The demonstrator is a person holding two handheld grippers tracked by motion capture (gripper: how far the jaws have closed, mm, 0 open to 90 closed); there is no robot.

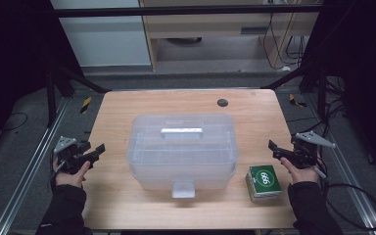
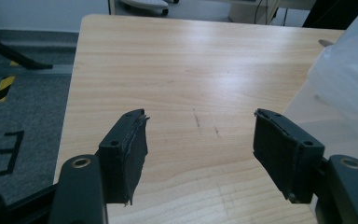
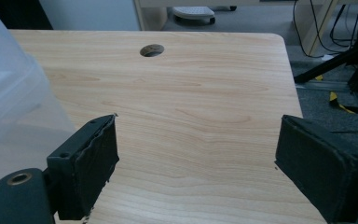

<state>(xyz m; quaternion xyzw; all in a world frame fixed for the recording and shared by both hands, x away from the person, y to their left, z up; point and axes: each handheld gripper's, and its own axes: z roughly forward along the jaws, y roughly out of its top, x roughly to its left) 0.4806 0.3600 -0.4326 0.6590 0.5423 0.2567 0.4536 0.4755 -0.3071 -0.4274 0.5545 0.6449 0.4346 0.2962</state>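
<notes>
Sitting mid-table, the lidded clear storage box (image 1: 182, 149) looks empty; both grippers' jaws are spread.

Translucent storage box (image 1: 182, 151) occupies the frame's centre, blocking direct passage across. Green carton (image 1: 264, 182) stands at lower right, near the box. Bare table (image 1: 176, 100) strips along the upper, left and right edges allow passage.
</notes>
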